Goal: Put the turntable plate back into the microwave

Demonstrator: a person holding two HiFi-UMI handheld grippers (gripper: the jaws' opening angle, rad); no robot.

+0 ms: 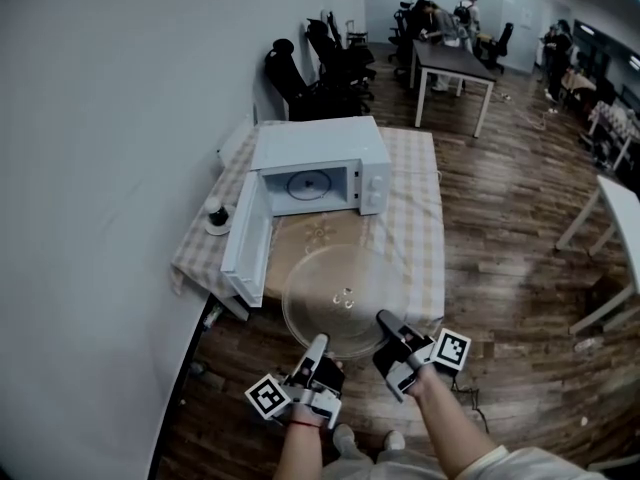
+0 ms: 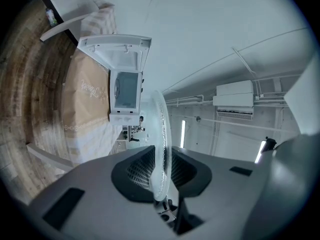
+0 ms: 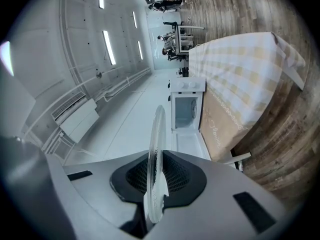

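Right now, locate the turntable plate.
Head view, low centre: the turntable plate is held at its near rim by the left gripper and right gripper, over the near end of the table, facing the open microwave.

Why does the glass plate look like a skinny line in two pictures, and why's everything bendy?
Left and right gripper views: the turntable plate is seen edge-on, and the wide lens curves straight lines. Head view: it is see-through, faint over the tablecloth.
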